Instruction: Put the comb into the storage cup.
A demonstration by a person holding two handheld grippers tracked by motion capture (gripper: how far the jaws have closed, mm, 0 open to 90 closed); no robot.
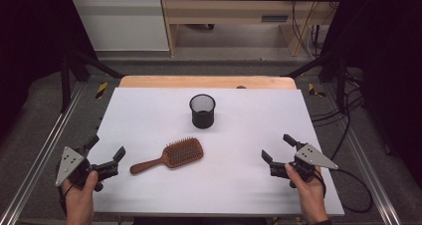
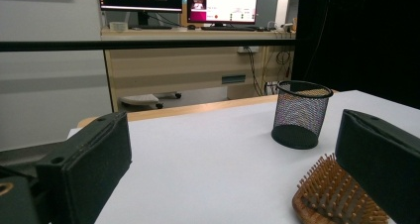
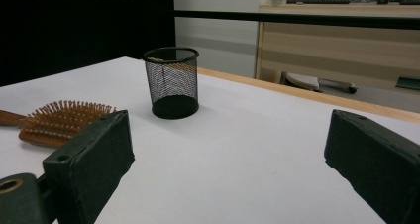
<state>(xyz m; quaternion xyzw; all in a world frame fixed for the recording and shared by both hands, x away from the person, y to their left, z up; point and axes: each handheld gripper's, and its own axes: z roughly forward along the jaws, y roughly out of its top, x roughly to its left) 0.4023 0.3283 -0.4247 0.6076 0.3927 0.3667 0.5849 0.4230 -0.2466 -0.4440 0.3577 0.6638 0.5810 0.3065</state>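
Left tongs (image 1: 105, 153) agape, hairbrush (image 1: 169, 156) beside, seemingly untouched

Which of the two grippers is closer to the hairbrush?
Left. The left gripper sits just beside the hairbrush, off its handle end, jaws open. The right gripper is farther off, across bare table on the bristle side, also open.

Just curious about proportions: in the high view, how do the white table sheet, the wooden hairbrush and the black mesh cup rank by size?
1. White table sheet, by far the largest.
2. Wooden hairbrush, long with its handle.
3. Black mesh cup, smallest in footprint, though it stands farther from the camera.
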